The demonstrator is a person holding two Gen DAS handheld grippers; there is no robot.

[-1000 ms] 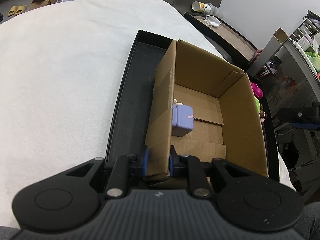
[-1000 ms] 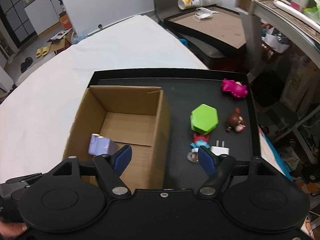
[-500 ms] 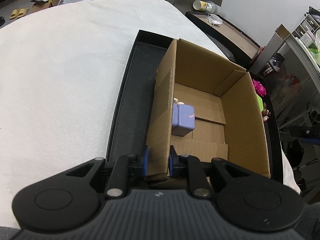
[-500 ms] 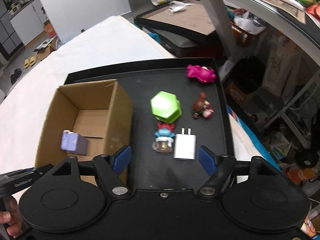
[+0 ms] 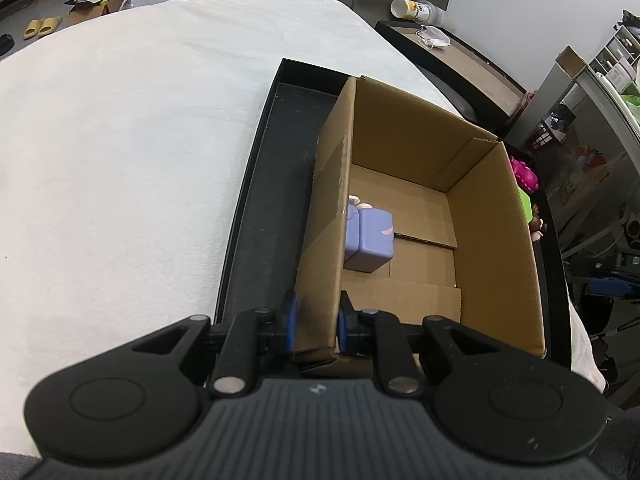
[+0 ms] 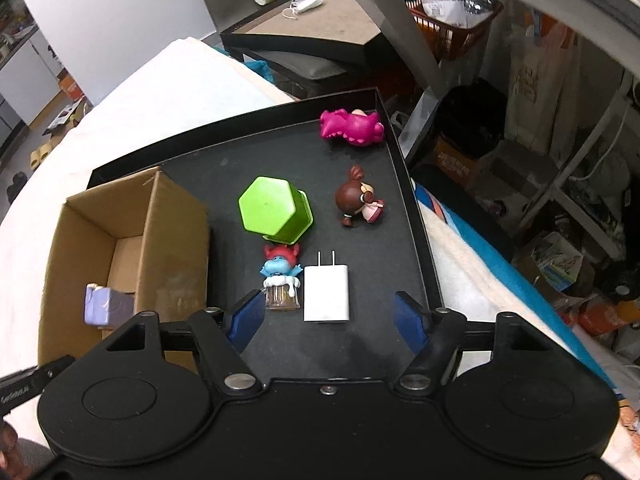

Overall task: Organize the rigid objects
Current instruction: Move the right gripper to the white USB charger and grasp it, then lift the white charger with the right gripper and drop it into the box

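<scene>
White-covered counter carrying black tray. Left tool pinching brown cardboard box wall; purple block toy lying inside. Right tool, jaws closing but apart, hovering over white plug charger.

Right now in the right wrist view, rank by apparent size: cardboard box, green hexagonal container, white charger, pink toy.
1. cardboard box, clearly largest.
2. green hexagonal container.
3. white charger and pink toy look alike; the charger is nearer the camera, so I won't rank them.
</scene>
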